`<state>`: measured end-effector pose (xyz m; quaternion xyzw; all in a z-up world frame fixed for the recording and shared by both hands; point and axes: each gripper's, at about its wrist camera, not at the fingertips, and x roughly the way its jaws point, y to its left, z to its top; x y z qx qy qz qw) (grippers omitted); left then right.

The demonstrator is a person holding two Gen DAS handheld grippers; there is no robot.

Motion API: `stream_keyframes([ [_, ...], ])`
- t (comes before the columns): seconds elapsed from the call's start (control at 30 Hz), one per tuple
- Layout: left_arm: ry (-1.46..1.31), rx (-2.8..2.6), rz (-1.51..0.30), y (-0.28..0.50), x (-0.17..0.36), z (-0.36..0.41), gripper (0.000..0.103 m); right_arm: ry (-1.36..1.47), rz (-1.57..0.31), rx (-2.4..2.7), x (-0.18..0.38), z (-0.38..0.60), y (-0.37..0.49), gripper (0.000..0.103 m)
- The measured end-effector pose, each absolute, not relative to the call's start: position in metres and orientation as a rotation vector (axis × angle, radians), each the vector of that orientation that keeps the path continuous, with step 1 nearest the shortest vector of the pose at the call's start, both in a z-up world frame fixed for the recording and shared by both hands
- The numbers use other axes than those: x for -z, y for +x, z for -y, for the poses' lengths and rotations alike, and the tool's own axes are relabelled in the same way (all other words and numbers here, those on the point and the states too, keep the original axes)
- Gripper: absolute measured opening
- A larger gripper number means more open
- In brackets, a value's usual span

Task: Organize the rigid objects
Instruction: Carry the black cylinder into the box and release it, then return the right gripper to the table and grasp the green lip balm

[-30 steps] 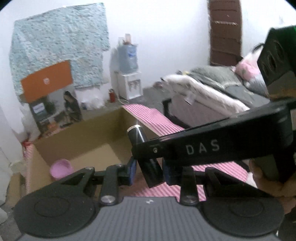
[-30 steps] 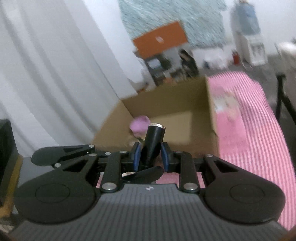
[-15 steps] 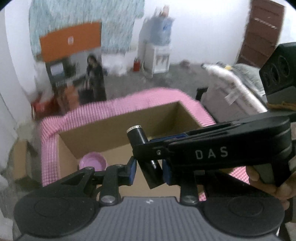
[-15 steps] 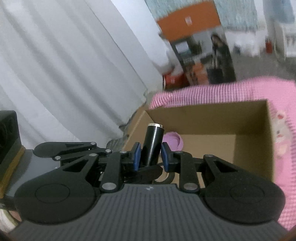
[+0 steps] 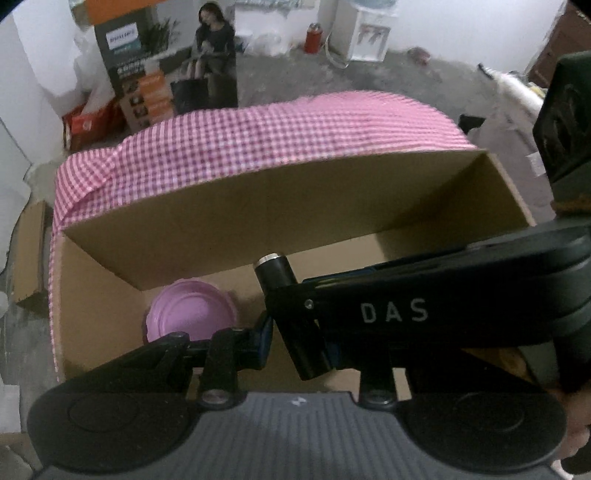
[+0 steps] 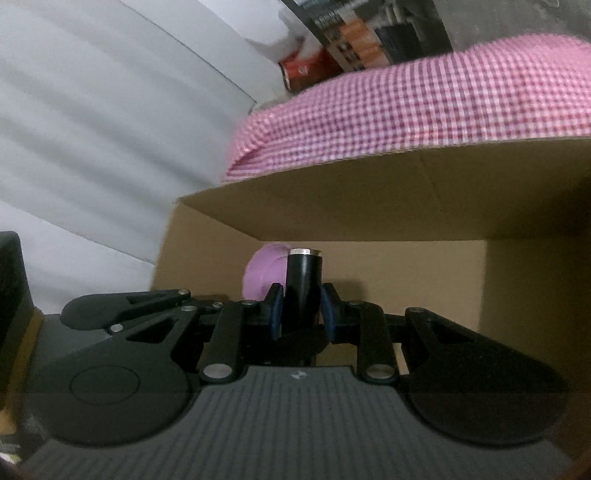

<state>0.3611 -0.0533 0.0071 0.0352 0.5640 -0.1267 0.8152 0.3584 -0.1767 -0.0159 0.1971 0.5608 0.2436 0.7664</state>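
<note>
A black cylinder [image 5: 291,314] with a silver end cap is gripped from two sides. My left gripper [image 5: 299,347] is shut on its lower part, blue pads against it. From the right, a finger [image 5: 369,314] of my right gripper, marked DAS, crosses the tube higher up. In the right wrist view my right gripper [image 6: 301,314] is shut on the same cylinder [image 6: 303,273], which points up and away. The tube hangs over an open cardboard box [image 5: 277,206], above its floor. A pink bowl [image 5: 192,314] lies inside at the left, also visible as the pink bowl [image 6: 264,273] behind the tube.
The box [image 6: 369,199] stands on a pink checked cloth [image 5: 258,140] that drapes past its far wall. Beyond lie a concrete floor, a printed carton [image 5: 166,66] and a water dispenser [image 5: 365,33]. White curtains [image 6: 92,129] hang at the left.
Both cameras have tipped downward and come closer to the box, whose inside now fills the views. The cylinder stays gripped by both grippers throughout.
</note>
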Motion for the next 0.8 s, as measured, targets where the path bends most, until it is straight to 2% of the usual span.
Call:
stream_keyframes([
  [0.13, 0.094, 0.252, -1.225, 0.368, 0.002, 0.056, 0.033, 0.435, -1.253, -0.523, 0.033, 0.173, 0.372, 0.022],
  [0.2, 0.099, 0.252, -1.226, 0.37, 0.004, 0.06, 0.042, 0.441, -1.259, -0.526, 0.038, 0.174, 0.375, 0.022],
  [0.3, 0.112, 0.25, -1.213, 0.37, 0.002, 0.064, 0.049, 0.461, -1.255, -0.533, 0.047, 0.173, 0.383, 0.024],
  [0.43, 0.119, 0.259, -1.183, 0.365, -0.008, 0.066, 0.054, 0.479, -1.239, -0.524, 0.046, 0.18, 0.386, 0.029],
  [0.6, 0.127, 0.292, -1.086, 0.338, -0.043, 0.067, 0.069, 0.483, -1.168, -0.527, 0.011, 0.2, 0.365, 0.033],
  [0.8, 0.133, 0.34, -0.948, 0.279, -0.104, 0.065, 0.078, 0.467, -0.998, -0.557, -0.047, 0.229, 0.314, 0.036],
])
